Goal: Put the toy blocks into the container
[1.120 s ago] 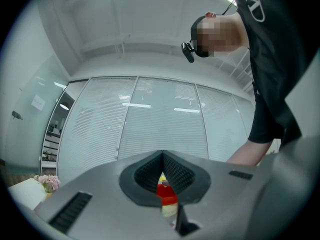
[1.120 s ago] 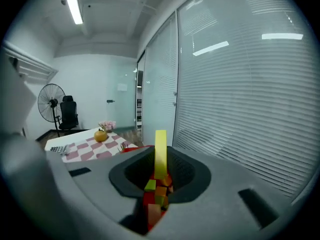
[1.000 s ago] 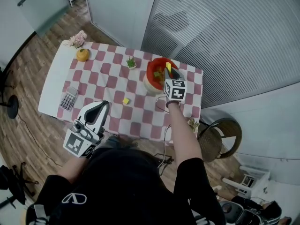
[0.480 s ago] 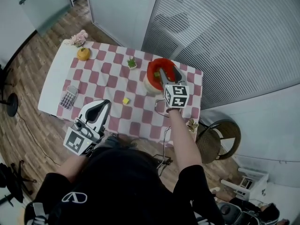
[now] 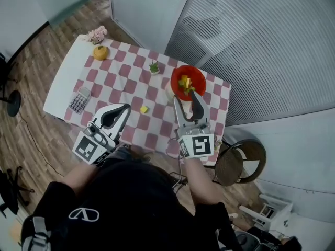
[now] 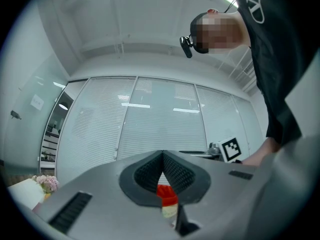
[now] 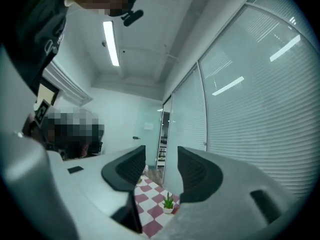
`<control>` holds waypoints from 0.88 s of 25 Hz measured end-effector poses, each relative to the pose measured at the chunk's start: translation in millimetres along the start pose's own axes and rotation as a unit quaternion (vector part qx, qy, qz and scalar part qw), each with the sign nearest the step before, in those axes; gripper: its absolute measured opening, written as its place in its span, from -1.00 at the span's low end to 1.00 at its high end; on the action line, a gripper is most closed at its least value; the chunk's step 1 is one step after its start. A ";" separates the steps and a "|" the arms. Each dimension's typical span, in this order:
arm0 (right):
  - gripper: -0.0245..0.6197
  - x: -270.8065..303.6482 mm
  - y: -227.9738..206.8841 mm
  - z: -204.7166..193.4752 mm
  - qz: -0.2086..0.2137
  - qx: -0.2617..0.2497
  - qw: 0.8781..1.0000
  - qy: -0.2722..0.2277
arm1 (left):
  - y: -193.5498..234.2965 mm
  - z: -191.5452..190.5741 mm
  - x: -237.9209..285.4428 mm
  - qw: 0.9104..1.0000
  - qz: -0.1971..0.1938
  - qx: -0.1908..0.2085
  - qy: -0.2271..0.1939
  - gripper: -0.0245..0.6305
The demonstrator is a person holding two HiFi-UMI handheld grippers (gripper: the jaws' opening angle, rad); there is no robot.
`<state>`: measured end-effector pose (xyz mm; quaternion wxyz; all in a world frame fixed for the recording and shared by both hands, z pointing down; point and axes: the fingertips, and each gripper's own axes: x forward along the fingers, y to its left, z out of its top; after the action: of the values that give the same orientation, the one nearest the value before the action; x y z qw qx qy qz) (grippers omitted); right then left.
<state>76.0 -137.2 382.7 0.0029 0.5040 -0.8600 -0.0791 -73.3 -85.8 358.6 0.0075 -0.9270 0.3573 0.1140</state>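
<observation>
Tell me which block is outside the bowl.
The yellow block lying alone on the checked cloth, left of the red bowl; the other blocks are piled inside it.

1. A person in a black top (image 5: 120,203) leans over a table (image 5: 60,85) spread with a red-and-white checked cloth (image 5: 118,85).
2. The right gripper (image 5: 187,98) hangs beside the red container (image 5: 202,80). Its jaws are apart, having just opened and then narrowed slightly, with nothing between them.
3. Yellow and green toy blocks (image 5: 184,82) lie inside the container. One yellow block (image 5: 143,109) sits on the cloth between the two grippers.
4. The left gripper (image 5: 123,110) is at the table's near edge, jaws together.
5. A calculator (image 5: 79,100), an orange fruit (image 5: 100,52), pink flowers (image 5: 97,34) and a small potted plant (image 5: 154,67) share the table.
</observation>
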 end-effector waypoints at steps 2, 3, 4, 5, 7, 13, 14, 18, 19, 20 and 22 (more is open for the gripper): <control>-0.28 -11.7 18.4 7.6 0.008 -0.005 1.000 -0.012 | 1.3 4.0 2.7 1.000 0.002 -0.001 -0.004 -0.91; -0.27 -17.2 25.9 9.3 0.012 -0.003 1.000 -0.015 | 1.9 -0.6 0.7 1.000 0.000 0.000 0.001 -0.91; -0.26 -22.6 32.6 9.9 0.015 0.002 1.000 -0.016 | 2.4 -9.7 -3.6 1.000 -0.004 0.003 0.012 -0.91; -0.25 -28.2 38.9 9.8 0.017 0.008 1.000 -0.017 | 2.7 -17.4 -7.3 1.000 -0.008 0.004 0.022 -0.91; -0.25 -38.8 50.1 7.5 0.019 0.018 1.000 -0.014 | 3.0 -21.9 -9.3 1.000 -0.010 0.005 0.027 -0.91; -0.25 -50.3 61.4 -1.7 0.016 0.042 0.999 -0.002 | 4.1 -11.7 -3.9 1.000 -0.011 0.002 0.011 -0.91; -0.25 -50.0 61.2 -2.0 0.016 0.043 0.999 -0.002 | 3.9 -6.6 -1.3 1.000 -0.010 0.001 0.003 -0.91; -0.24 -41.6 61.4 -8.4 0.025 0.042 0.999 0.007 | 6.9 -18.6 -7.4 1.000 -0.012 0.005 0.021 -0.91; -0.23 -38.4 61.4 -11.5 0.028 0.042 0.999 0.011 | 7.6 -21.7 -9.4 1.000 -0.012 0.005 0.026 -0.91; -0.23 -34.6 61.8 -15.1 0.032 0.041 0.998 0.016 | 8.0 -21.8 -10.2 1.000 -0.012 0.005 0.026 -0.91; -0.21 -24.9 64.5 -25.2 0.047 0.040 0.998 0.033 | 8.7 -14.3 -9.1 1.000 -0.009 0.002 0.012 -0.91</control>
<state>34.5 -88.1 418.4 0.0151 0.4651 -0.8847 -0.0276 -82.7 -87.6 375.1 0.0059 -0.9316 0.3489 0.1017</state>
